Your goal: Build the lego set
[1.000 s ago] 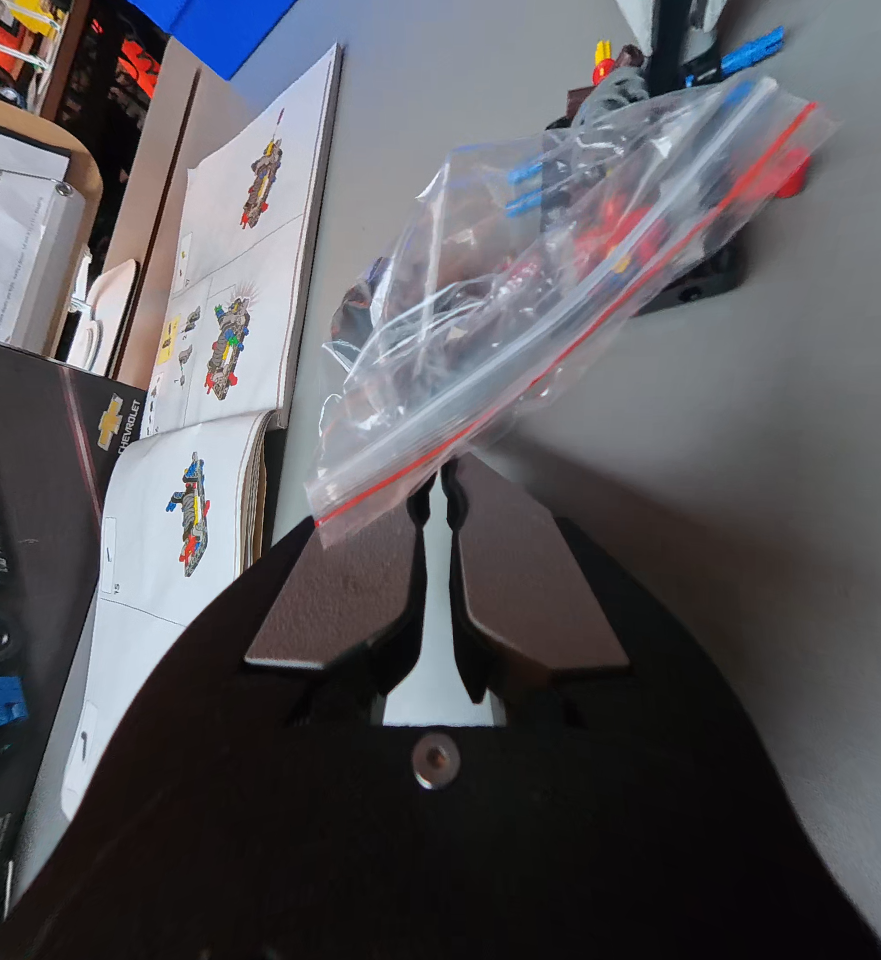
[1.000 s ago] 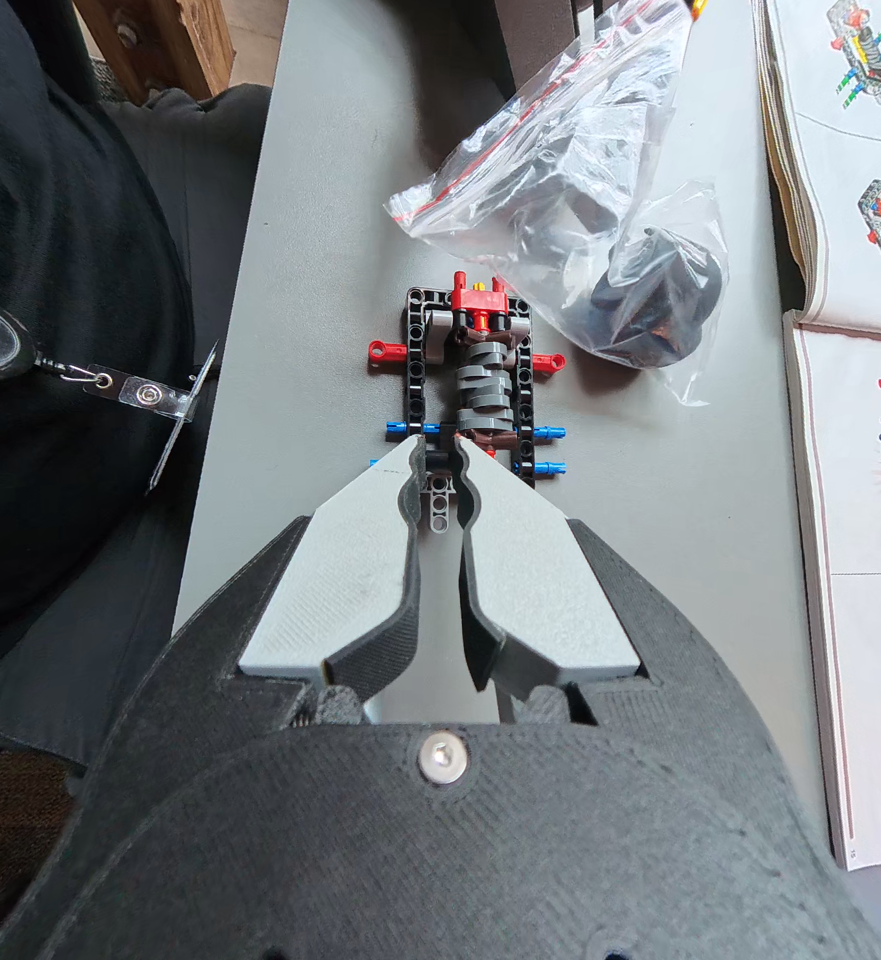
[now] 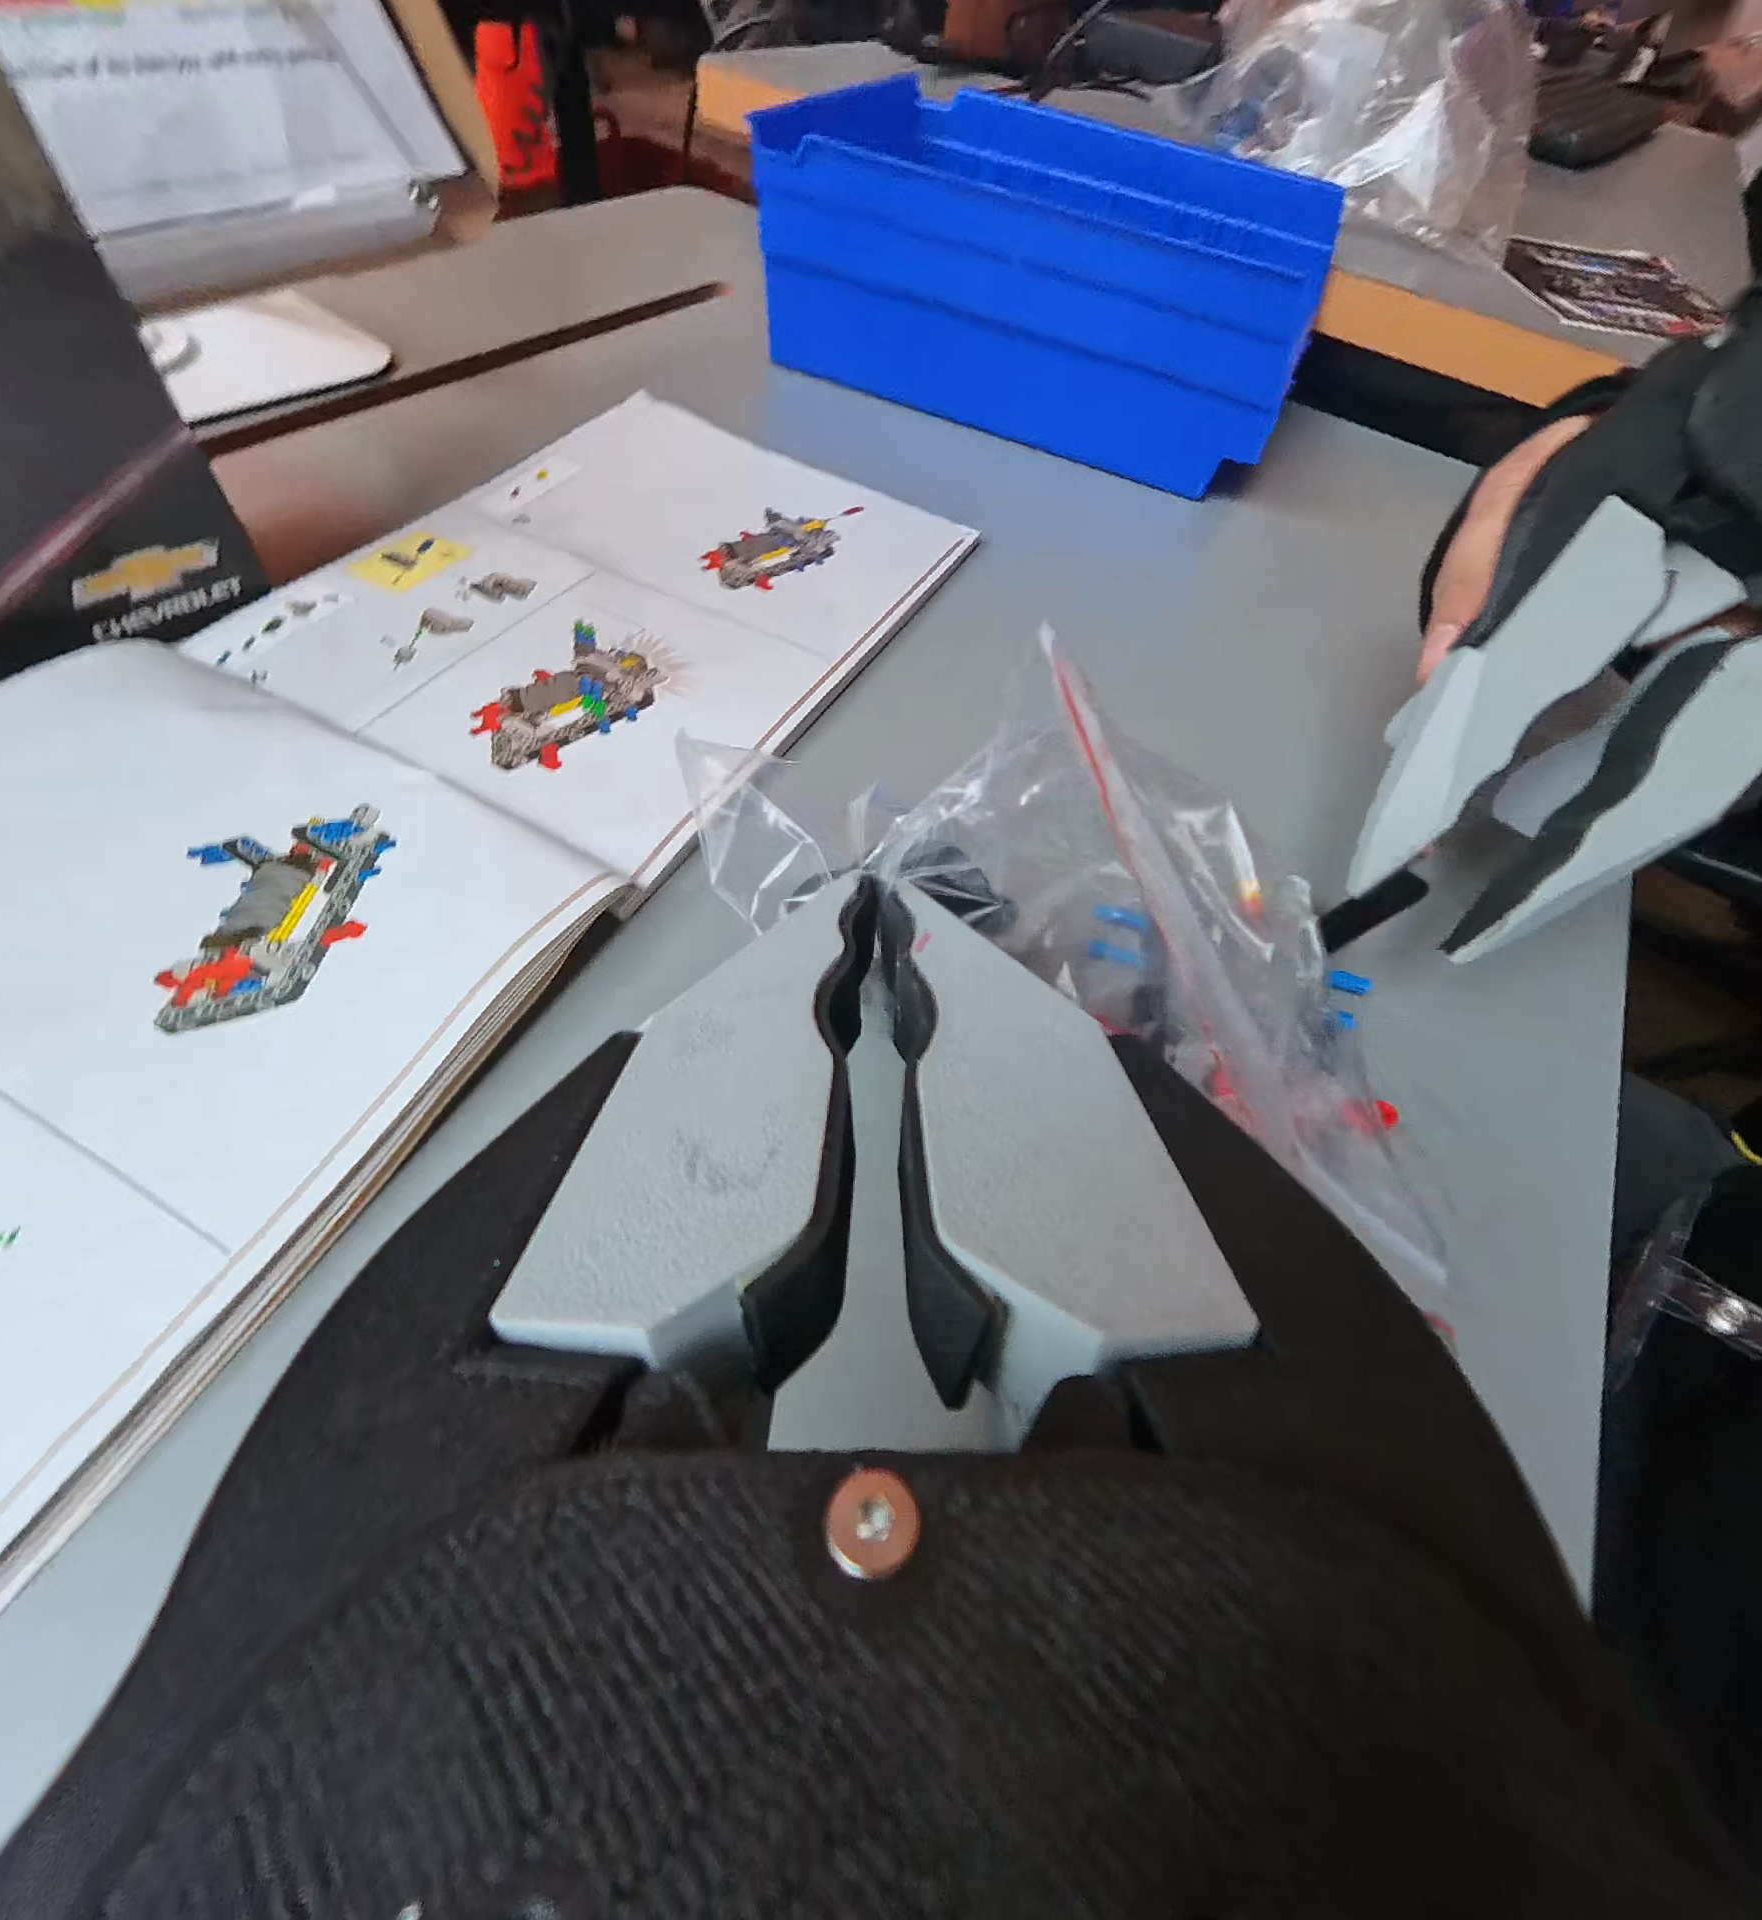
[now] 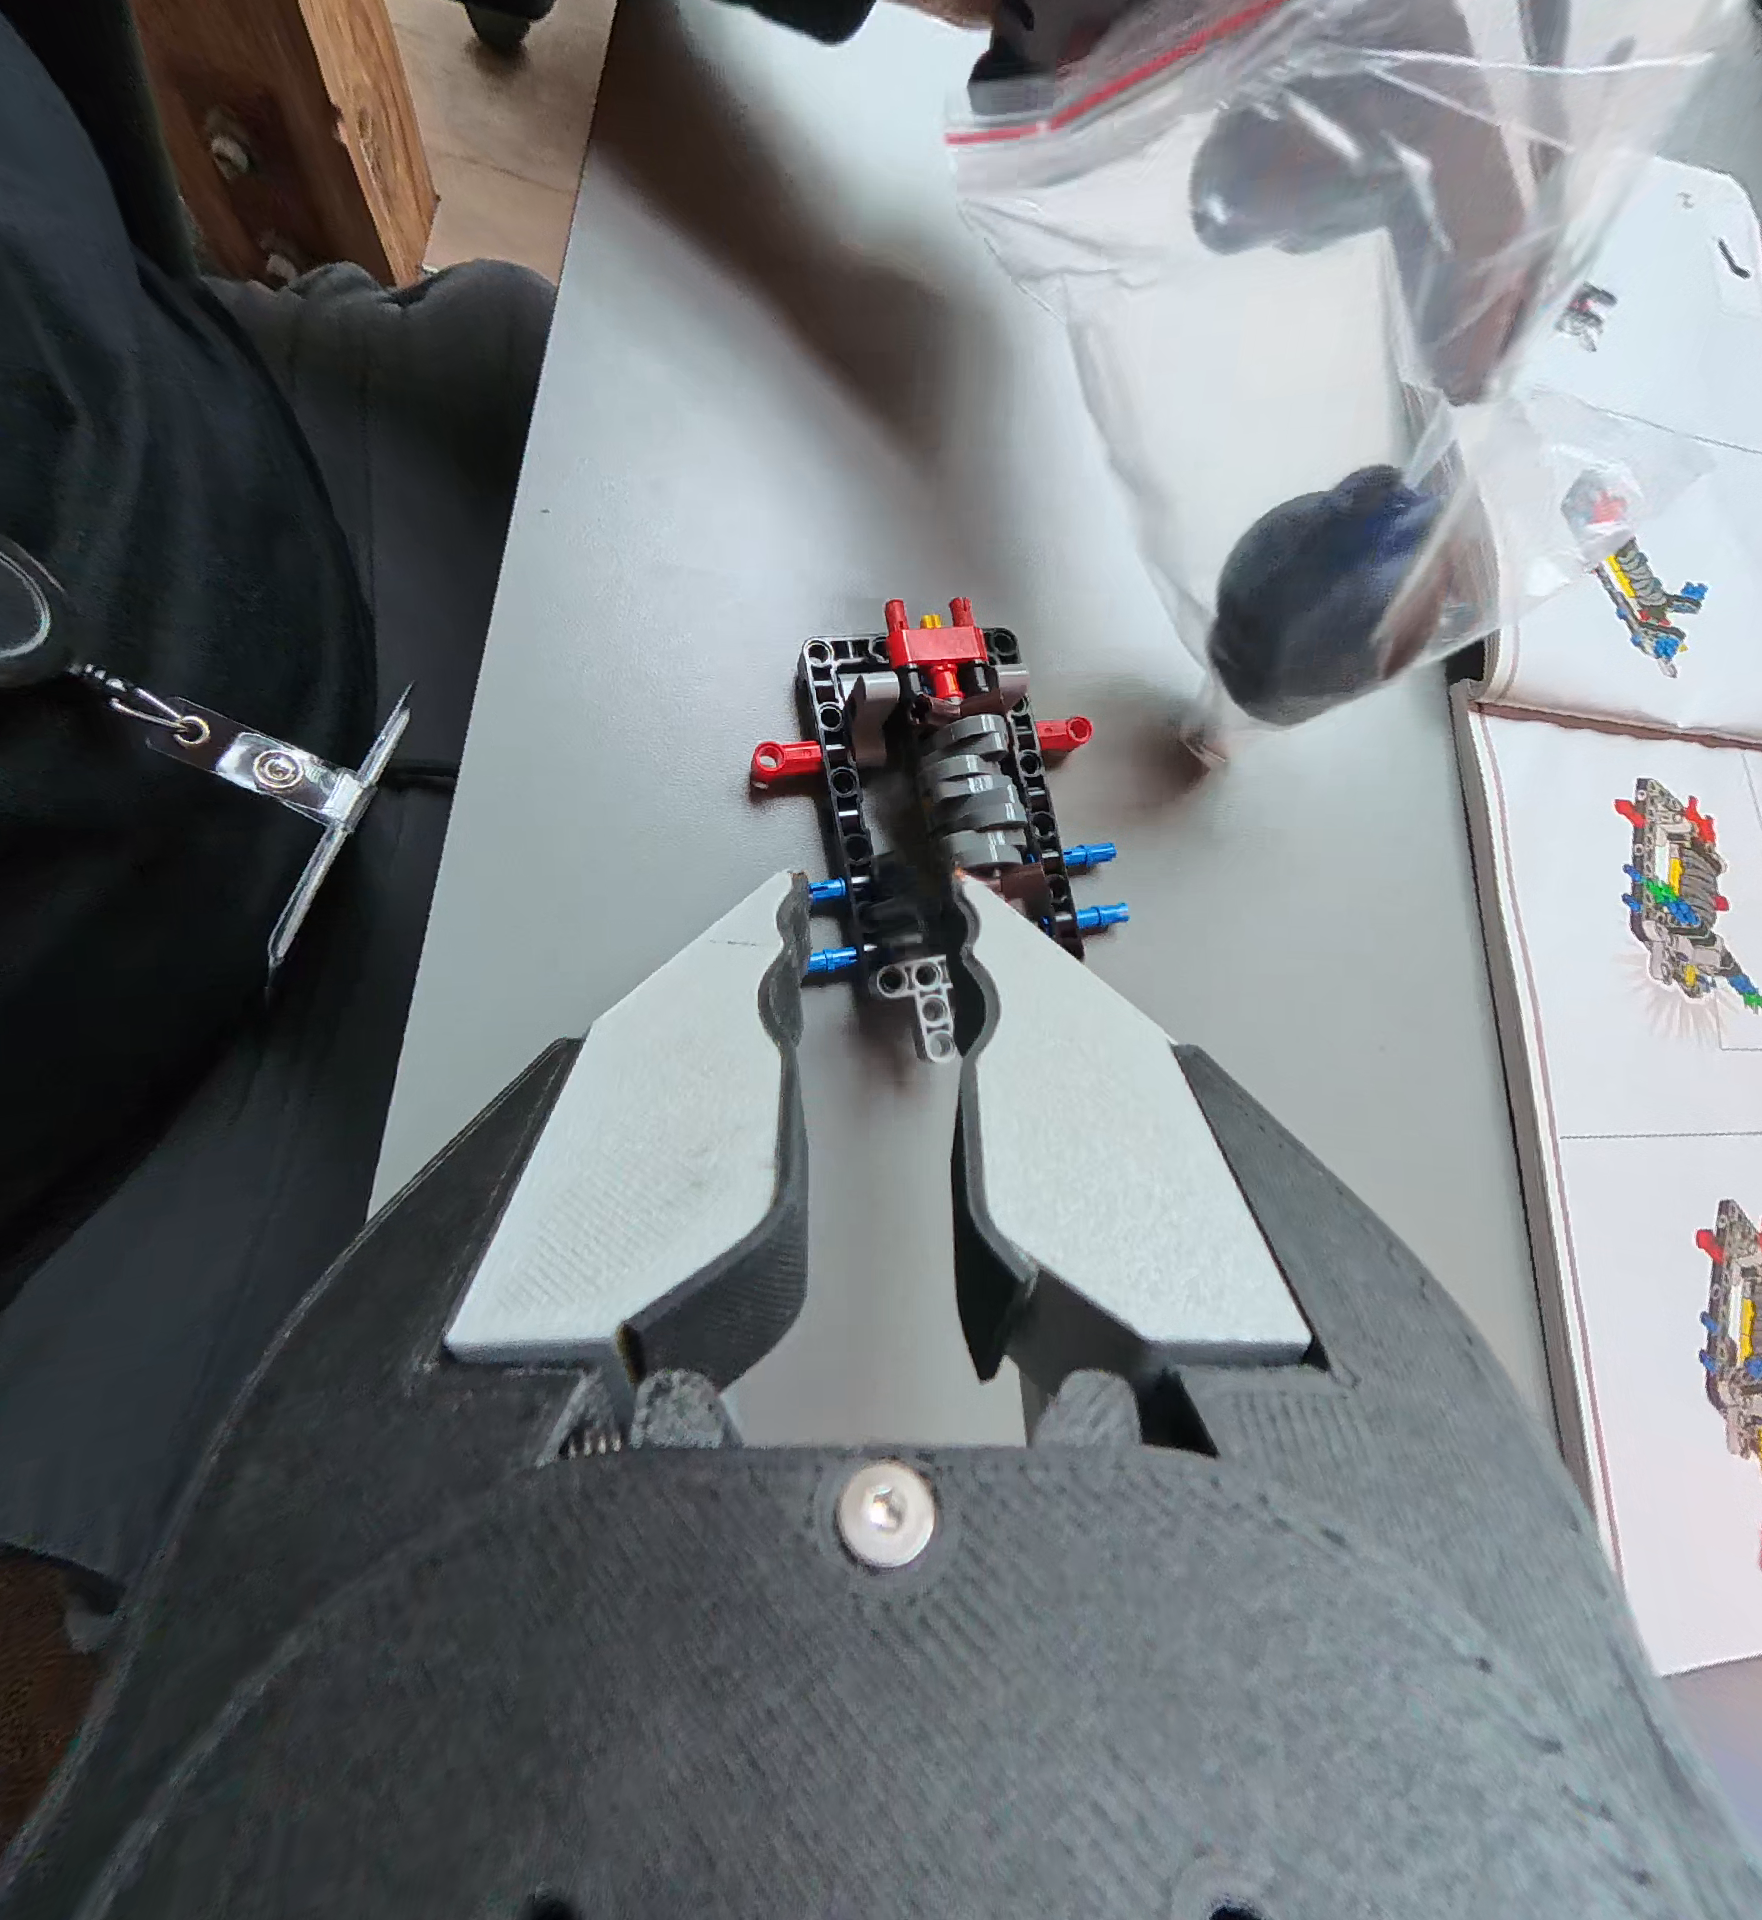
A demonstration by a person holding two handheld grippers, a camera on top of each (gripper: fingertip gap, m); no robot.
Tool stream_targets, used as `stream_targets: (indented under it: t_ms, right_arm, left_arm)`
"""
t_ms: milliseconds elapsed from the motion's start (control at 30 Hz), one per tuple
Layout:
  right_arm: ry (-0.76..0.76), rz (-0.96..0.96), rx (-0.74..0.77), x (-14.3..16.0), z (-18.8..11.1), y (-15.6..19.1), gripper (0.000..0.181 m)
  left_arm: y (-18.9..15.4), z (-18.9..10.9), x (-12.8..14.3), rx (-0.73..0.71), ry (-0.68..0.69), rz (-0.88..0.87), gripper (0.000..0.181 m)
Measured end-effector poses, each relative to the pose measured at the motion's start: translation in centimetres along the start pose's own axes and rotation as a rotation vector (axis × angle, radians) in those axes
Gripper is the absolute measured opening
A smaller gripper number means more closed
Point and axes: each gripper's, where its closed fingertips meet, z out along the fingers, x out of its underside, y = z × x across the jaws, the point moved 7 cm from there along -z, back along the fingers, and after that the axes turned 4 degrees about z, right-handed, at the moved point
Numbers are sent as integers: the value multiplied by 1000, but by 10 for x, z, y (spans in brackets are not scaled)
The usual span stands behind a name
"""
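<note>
With the left gripper (image 3: 872, 902) clenched on the parts bag (image 3: 1116, 894), lift it clear while the right gripper (image 4: 882, 899), spread apart, steadies the frame (image 4: 934, 769) below.

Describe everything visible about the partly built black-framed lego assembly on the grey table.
The partly built lego assembly lies flat on the grey table. It has a black rectangular frame of holed beams, stacked grey rounded pieces along its middle, a red block at the far end, red pins and blue pins sticking from both sides, and a light grey holed piece at the near end. The open right gripper straddles that near end.
</note>
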Motion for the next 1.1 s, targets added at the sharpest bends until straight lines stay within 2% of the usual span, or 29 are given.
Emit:
stream_targets:
  t_ms: [333,467,600,633,667,733,767,800,867,933,967,1033,1067,1100]
  right_arm:
    - [13,18,13,6,0,-4,22]
    - [3,24,16,7,-2,-6,22]
    - [9,32,16,12,0,-9,21]
    - [9,33,15,13,0,-10,21]
    - [9,34,13,13,0,-10,21]
    - [12,36,15,14,1,-11,21]
    - [12,36,16,15,0,-12,20]
    - [11,37,16,15,0,-12,20]
    - [9,34,19,14,-1,-11,19]
    - [12,27,27,14,-3,-11,19]
    - [13,25,31,13,-4,-11,19]
    - [4,23,36,11,-6,-11,18]
    - [-1,24,35,11,-7,-11,17]
    - [-4,25,34,11,-7,-11,17]
  left_arm:
    - [-14,1,7,-2,34,249,0]
    - [-5,-8,19,-25,71,318,0]
    - [9,-12,37,-32,227,373,0]
    - [16,-12,42,-42,298,310,0]
    - [16,-12,38,18,288,150,0]
    - [5,-24,-6,302,-20,-193,0]
    - [6,-33,-23,350,-141,-244,0]
    - [9,-38,-29,306,-147,-216,0]
    - [23,-31,-7,86,106,-42,0]
    - [34,-22,22,-2,274,-57,0]
    - [30,-22,20,45,242,-105,0]
    - [11,-36,-13,203,36,-138,0]
    - [5,-43,-26,197,-11,-93,0]
    - [2,-45,-29,152,11,-30,0]
